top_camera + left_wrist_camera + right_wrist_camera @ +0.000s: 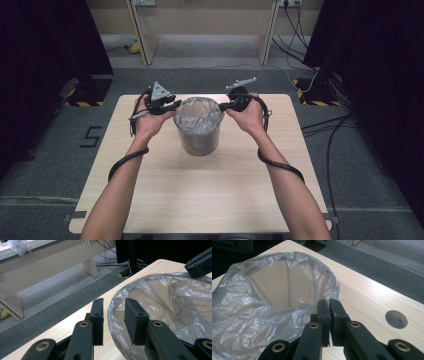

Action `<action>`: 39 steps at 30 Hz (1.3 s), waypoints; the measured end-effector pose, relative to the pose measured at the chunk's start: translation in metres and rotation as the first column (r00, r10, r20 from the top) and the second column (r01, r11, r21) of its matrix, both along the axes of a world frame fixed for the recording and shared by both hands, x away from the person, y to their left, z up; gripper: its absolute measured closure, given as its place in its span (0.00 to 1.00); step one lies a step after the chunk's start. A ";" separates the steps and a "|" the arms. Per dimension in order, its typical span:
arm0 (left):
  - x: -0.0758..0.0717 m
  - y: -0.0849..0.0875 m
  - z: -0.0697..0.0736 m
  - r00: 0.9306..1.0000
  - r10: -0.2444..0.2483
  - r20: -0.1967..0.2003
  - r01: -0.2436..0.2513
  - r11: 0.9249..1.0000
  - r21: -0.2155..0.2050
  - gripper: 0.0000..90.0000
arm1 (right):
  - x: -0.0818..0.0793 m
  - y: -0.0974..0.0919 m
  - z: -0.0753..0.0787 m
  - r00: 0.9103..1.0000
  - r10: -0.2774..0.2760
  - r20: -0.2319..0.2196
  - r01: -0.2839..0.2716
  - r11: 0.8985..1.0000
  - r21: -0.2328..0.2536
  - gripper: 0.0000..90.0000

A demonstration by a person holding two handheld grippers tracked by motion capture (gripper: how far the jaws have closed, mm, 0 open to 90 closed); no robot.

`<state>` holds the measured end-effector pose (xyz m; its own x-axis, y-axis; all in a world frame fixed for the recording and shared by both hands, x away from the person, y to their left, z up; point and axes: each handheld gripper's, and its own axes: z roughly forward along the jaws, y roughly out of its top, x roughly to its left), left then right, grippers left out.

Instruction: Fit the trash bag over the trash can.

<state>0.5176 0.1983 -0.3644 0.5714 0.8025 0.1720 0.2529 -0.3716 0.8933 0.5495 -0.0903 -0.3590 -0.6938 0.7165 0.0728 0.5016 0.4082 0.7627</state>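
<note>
Up close, right claw (329, 305) pinching liner (262, 315).

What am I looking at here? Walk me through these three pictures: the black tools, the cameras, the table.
A person sits at a wooden table and holds a hand-operated gripper in each hand; no robot arm is involved. The high view looks down from above the person. The other two pictures come from small cameras riding on the grippers, looking along their black jaws.

On the table stands a bin lined with a thin clear plastic bag.

The left gripper has its jaws apart, one on each side of the bag's rim, not pressing on it. The right gripper has its jaws closed at the bag's edge on the opposite side; it seems to pinch the plastic, though the film between the pads is hard to make out.
</note>
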 end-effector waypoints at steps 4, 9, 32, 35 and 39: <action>0.000 -0.001 0.000 1.000 0.000 0.001 0.000 1.000 0.000 0.76 | -0.001 -0.001 0.000 1.000 -0.005 0.003 0.005 1.000 -0.004 1.00; 0.000 -0.001 0.000 1.000 -0.001 0.001 0.001 1.000 0.002 0.76 | -0.002 -0.002 -0.001 1.000 -0.013 0.002 0.013 1.000 -0.010 1.00; -0.004 -0.012 0.002 0.999 -0.037 0.005 0.036 0.999 0.009 0.76 | -0.006 -0.009 -0.020 1.000 -0.024 -0.011 0.024 0.999 -0.034 1.00; -0.004 -0.013 0.002 0.999 -0.042 0.005 0.042 0.999 0.012 0.76 | -0.008 -0.009 -0.024 1.000 -0.023 -0.006 0.023 0.999 -0.039 0.97; -0.006 -0.016 0.002 0.999 -0.054 -0.001 0.054 0.998 0.010 0.76 | -0.009 -0.009 -0.027 1.000 -0.029 0.013 0.029 0.998 -0.055 0.90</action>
<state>0.5116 0.1826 -0.3626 0.6141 0.7686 0.1794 0.2329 -0.3937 0.8893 0.5410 -0.0998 -0.3861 -0.6733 0.7389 0.0240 0.5045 0.4355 0.7455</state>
